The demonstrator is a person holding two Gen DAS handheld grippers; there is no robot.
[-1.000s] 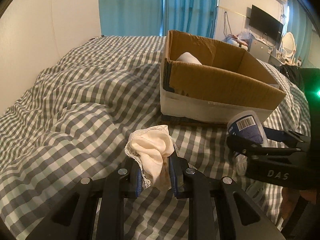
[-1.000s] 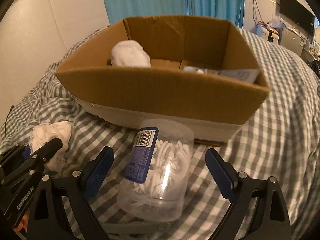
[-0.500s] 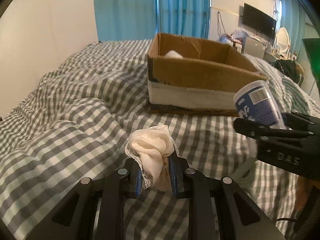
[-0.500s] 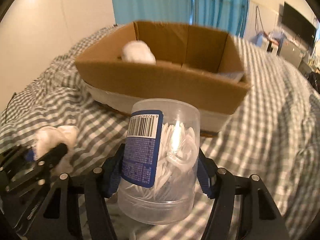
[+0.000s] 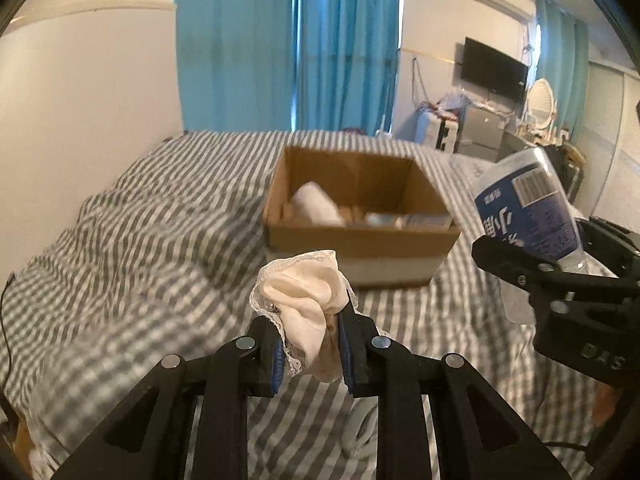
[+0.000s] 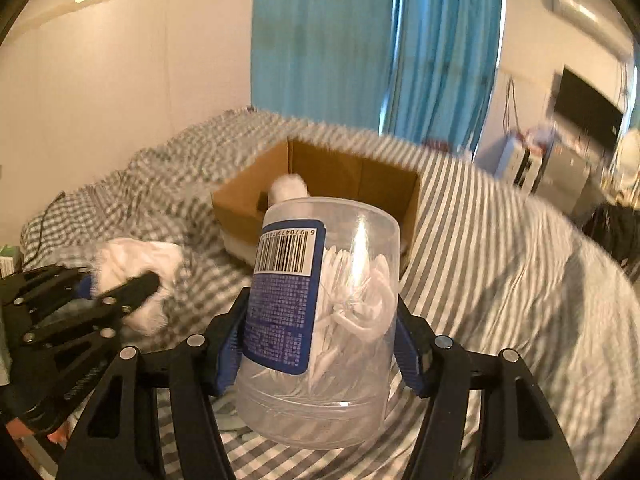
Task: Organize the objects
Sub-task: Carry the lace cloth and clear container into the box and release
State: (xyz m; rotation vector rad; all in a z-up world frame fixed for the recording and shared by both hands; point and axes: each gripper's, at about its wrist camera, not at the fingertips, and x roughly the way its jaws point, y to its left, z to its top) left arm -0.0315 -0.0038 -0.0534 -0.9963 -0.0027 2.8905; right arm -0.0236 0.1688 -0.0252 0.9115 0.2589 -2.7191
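My left gripper (image 5: 310, 344) is shut on a cream lace-edged cloth (image 5: 306, 296) and holds it in the air above the bed; the cloth also shows in the right wrist view (image 6: 136, 264). My right gripper (image 6: 316, 344) is shut on a clear plastic jar with a blue label (image 6: 320, 312), full of white picks, also lifted; the jar shows at the right of the left wrist view (image 5: 528, 216). An open cardboard box (image 5: 360, 236) stands on the bed ahead of both grippers, with a white rolled cloth (image 5: 316, 204) and flat packets inside.
The bed has a rumpled grey-and-white checked cover (image 5: 152, 248). Blue curtains (image 5: 288, 44) hang behind it. A TV (image 5: 494, 70) and cluttered furniture stand at the far right. A white wall (image 5: 80, 100) runs along the left.
Both grippers have risen and pulled back from the box, which looks smaller and farther. The right gripper closed on the jar and lifted it off the bed. The left still holds the cloth.
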